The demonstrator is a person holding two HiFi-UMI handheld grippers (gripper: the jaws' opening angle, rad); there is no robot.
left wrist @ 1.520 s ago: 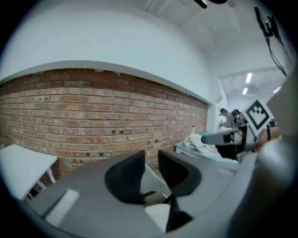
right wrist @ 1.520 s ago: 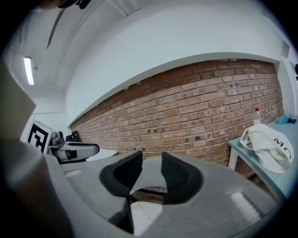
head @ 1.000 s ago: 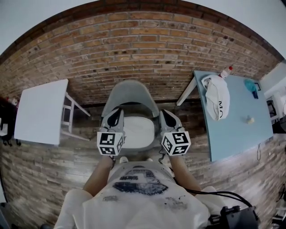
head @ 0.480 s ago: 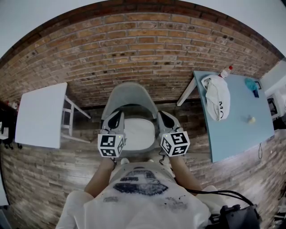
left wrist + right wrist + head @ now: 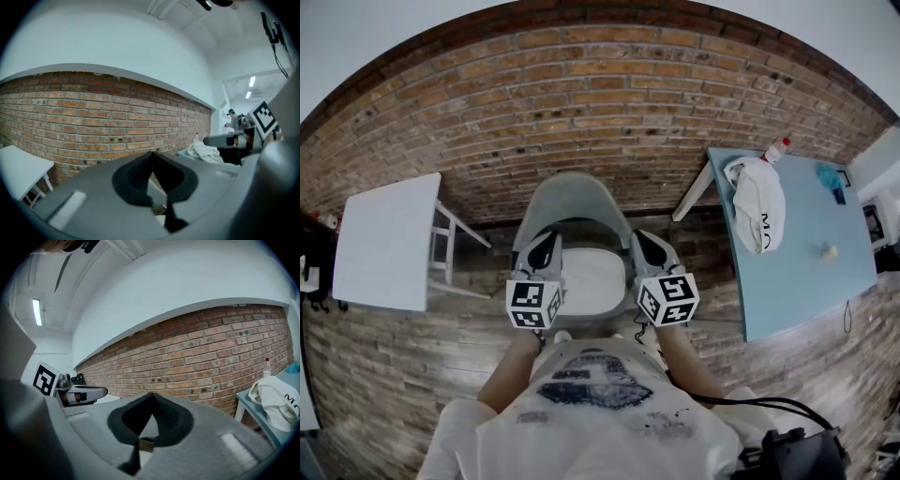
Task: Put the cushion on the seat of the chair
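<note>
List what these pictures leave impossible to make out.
Edges of the cushion: head view, the left gripper and right gripper cover them. The gripper views show jaw tips together over an unidentifiable pale sliver, so grip unclear.
Legs of the chair: head view, hidden beneath its seat.
A small pale object on the blue table: head view, too small to identify.

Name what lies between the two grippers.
The white cushion, on the grey chair, lies between the left gripper and the right gripper; the head view shows this.

Letters "MO" on the white bag [image 5: 757, 202]
</note>
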